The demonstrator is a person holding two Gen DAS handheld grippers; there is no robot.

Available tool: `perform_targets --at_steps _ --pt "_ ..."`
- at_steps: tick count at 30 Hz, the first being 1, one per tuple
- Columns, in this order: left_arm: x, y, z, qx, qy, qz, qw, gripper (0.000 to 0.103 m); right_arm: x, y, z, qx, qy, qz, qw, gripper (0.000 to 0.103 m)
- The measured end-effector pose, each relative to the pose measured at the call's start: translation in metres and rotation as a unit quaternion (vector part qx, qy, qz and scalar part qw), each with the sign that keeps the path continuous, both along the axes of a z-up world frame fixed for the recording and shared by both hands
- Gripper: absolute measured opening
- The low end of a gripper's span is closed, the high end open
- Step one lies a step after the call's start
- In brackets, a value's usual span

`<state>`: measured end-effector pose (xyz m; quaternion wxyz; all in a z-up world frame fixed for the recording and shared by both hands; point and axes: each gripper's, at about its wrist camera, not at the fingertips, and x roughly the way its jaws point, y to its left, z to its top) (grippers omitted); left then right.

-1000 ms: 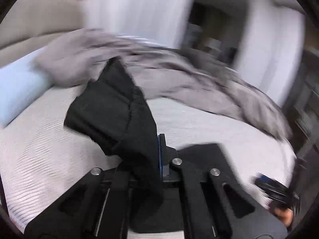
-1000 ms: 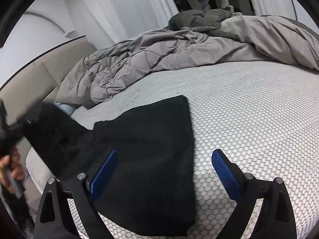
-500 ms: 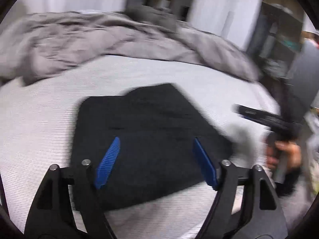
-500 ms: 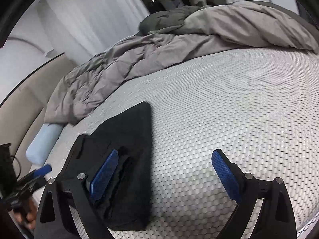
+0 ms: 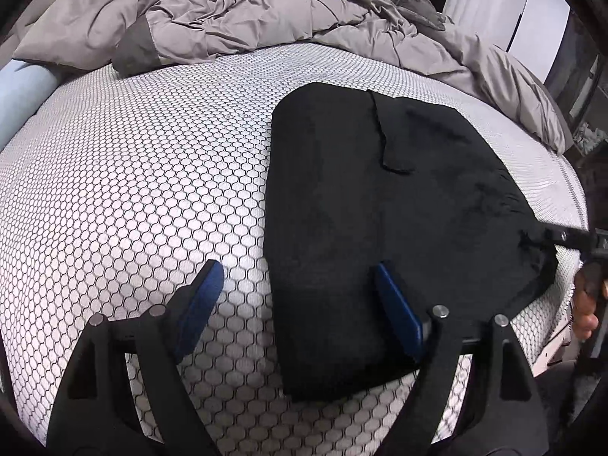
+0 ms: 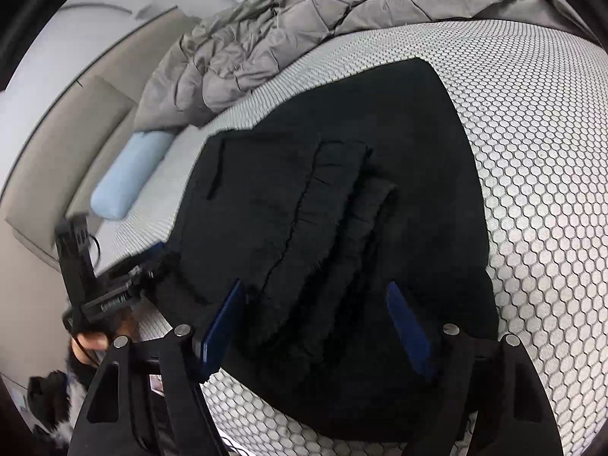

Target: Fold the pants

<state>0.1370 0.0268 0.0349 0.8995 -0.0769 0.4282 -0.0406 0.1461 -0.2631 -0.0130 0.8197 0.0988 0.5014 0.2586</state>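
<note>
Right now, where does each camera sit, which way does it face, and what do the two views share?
Left wrist: on the left tongs, angled down at the bed and the left edge of the pants; its open blue fingers show, and the other hand at right.
Right wrist: on the right tongs, angled down over the pants' layered folds; its jaws are closing without pressing the cloth; the other tongs and hand show at left.
Shared: pants, bed, grey duvet, blue pillow.
</note>
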Motion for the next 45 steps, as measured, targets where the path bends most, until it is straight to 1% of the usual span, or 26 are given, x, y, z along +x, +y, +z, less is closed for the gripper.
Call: perform_targets --at_steps 1,2,3,5,7,8,9,11,12,14,16,18,20,22,23,27,28,30,31,32,35,36,38,41,43,45 --pt "0.0 0.001 -0.001 -0.001 0.0 0.0 1.0 0.08 0.002 0.0 0.0 0.012 -0.002 -0.002 1.0 0.073" --pt "0.0 0.002 -0.001 0.001 0.001 0.0 1.0 0.08 0.007 0.003 -0.001 0.008 -0.005 -0.002 1.0 0.052" --pt "0.002 -0.001 0.006 0.001 0.001 0.001 1.0 0.08 0.009 0.007 -0.001 -0.001 -0.011 0.002 1.0 0.04" --pt "0.0 -0.001 0.009 -0.002 0.002 0.003 1.0 0.08 0.011 0.017 0.007 -0.017 -0.042 0.013 0.999 0.023" --pt "0.001 -0.001 0.012 -0.008 0.001 0.006 1.0 0.08 0.007 0.025 0.029 -0.012 -0.107 0.018 0.994 0.022" --pt "0.001 -0.002 0.012 -0.009 0.0 0.005 0.9999 0.08 0.007 0.026 0.037 -0.012 -0.125 0.015 0.992 0.023" --pt "0.001 -0.003 0.014 -0.005 0.0 0.005 1.0 0.08 0.01 0.03 0.039 -0.038 -0.133 0.005 0.99 0.025" --pt "0.0 -0.003 0.015 -0.004 0.0 0.003 1.0 0.08 0.019 0.036 0.021 -0.106 -0.104 0.002 0.989 0.045" --pt "-0.002 -0.003 0.016 -0.005 0.0 0.004 1.0 0.08 0.024 0.036 0.011 -0.134 -0.084 -0.008 0.987 0.049" --pt "-0.006 -0.002 0.02 -0.003 -0.001 0.003 1.0 0.08 0.02 0.023 0.008 -0.105 -0.071 -0.019 0.992 0.053" --pt "-0.01 0.0 0.026 0.005 -0.009 0.006 0.9999 0.08 0.012 0.012 0.019 -0.085 -0.078 -0.025 0.993 0.053" --pt "-0.012 0.001 0.031 0.005 -0.016 0.004 0.9999 0.08 -0.001 -0.003 0.03 -0.047 -0.092 -0.02 0.994 0.053" --pt "-0.012 0.002 0.032 0.003 -0.017 0.005 0.9998 0.08 -0.006 -0.011 0.033 0.009 -0.073 -0.001 0.997 0.053" --pt "-0.012 0.004 0.031 0.004 -0.013 0.009 0.9999 0.08 -0.004 -0.009 0.029 0.034 -0.057 0.009 0.998 0.053" --pt "-0.012 0.005 0.031 0.003 -0.011 0.009 0.9999 0.08 -0.004 -0.006 0.027 0.036 -0.052 0.019 0.998 0.053" --pt "-0.013 0.009 0.032 0.002 -0.012 0.015 0.9998 0.08 0.011 0.018 0.008 -0.005 -0.028 0.025 0.999 0.05" --pt "-0.013 0.011 0.033 -0.001 -0.013 0.017 0.9998 0.08 0.013 0.024 0.006 -0.014 -0.026 0.027 0.999 0.042" --pt "-0.015 0.015 0.035 -0.009 -0.018 0.024 0.9995 0.08 0.009 0.033 0.013 -0.04 -0.048 0.036 0.997 0.017" --pt "-0.015 0.017 0.036 -0.014 -0.022 0.026 0.9993 0.08 0.004 0.033 0.018 -0.041 -0.057 0.039 0.997 0.009" --pt "-0.016 0.02 0.038 -0.02 -0.027 0.03 0.999 0.08 -0.007 0.034 0.031 -0.031 -0.082 0.043 0.995 0.008" --pt "-0.017 0.024 0.043 -0.03 -0.035 0.034 0.9984 0.08 -0.032 0.037 0.054 -0.027 -0.131 0.058 0.989 0.007" --pt "-0.016 0.025 0.044 -0.031 -0.037 0.034 0.9983 0.08 -0.041 0.035 0.057 -0.025 -0.134 0.066 0.988 0.007" --pt "-0.014 0.023 0.043 -0.031 -0.034 0.033 0.9984 0.08 -0.044 0.029 0.048 -0.039 -0.123 0.06 0.99 0.007" --pt "-0.009 0.014 0.037 -0.021 -0.02 0.019 0.9994 0.08 -0.029 0.026 0.01 -0.139 -0.095 0.016 0.986 0.011" --pt "-0.009 0.008 0.035 -0.011 -0.016 0.011 0.9997 0.08 -0.024 0.023 0.005 -0.124 -0.083 0.015 0.989 0.013" --pt "-0.01 0.002 0.033 -0.006 -0.017 0.004 0.9998 0.08 -0.026 0.02 0.015 -0.109 -0.085 0.014 0.99 0.023"
